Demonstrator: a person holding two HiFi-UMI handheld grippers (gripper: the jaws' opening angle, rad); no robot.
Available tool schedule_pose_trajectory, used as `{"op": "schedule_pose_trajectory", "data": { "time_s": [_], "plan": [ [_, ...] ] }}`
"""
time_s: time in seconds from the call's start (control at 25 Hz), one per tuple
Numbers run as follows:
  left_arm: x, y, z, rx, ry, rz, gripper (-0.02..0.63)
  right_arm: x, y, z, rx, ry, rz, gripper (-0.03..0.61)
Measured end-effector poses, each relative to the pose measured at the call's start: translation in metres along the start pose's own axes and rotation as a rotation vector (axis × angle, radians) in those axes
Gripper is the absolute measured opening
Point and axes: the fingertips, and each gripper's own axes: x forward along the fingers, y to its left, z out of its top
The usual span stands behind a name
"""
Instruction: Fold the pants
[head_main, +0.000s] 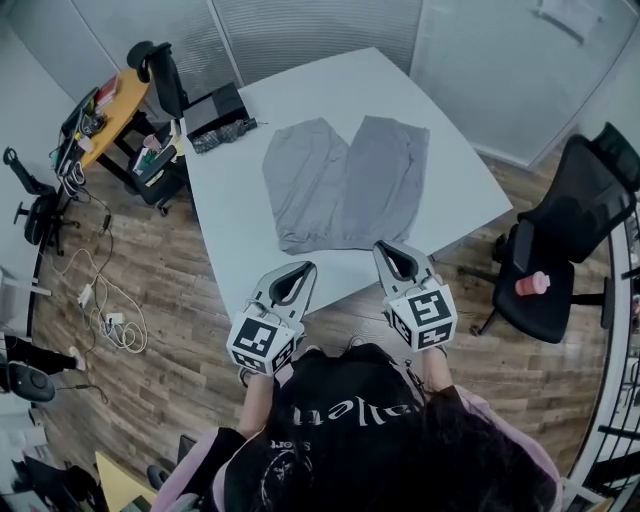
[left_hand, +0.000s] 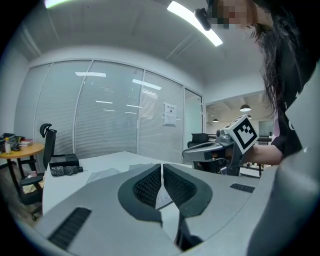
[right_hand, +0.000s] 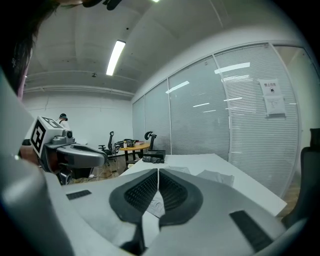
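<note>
Pants (head_main: 345, 185) of grey cloth lie spread flat on a white table (head_main: 225, 235). The waistband is toward us at the near edge, and the two legs point away side by side. We hold a gripper in each hand, just over that near edge.

Our left gripper (head_main: 303, 269) has its jaws pressed together with nothing between them. Its tip is near the left end of the waistband. Our right gripper (head_main: 386, 248) is likewise closed and empty, with its tip at the right end of the waistband. We cannot tell whether it touches the cloth. Each gripper carries a cube with black-and-white square markers at its back.

At the far left corner of the table sit a black box (head_main: 214, 107) and a dark bundle (head_main: 226, 135). A black office chair (head_main: 575, 235) stands to the right on the wood floor (head_main: 180, 330), with a small pink object (head_main: 533, 283) on its seat. To the left are a round orange table (head_main: 118, 102) and loose cables (head_main: 120, 325).
</note>
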Motion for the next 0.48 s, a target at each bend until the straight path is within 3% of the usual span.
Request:
{"op": "schedule_pose_trajectory", "data": {
  "time_s": [0.48],
  "plan": [
    [0.03, 0.001, -0.044, -0.012, 0.099, 0.039, 0.031, 0.01, -0.052, -0.072, 0.052, 0.13, 0.006, 0.026]
  ]
}}
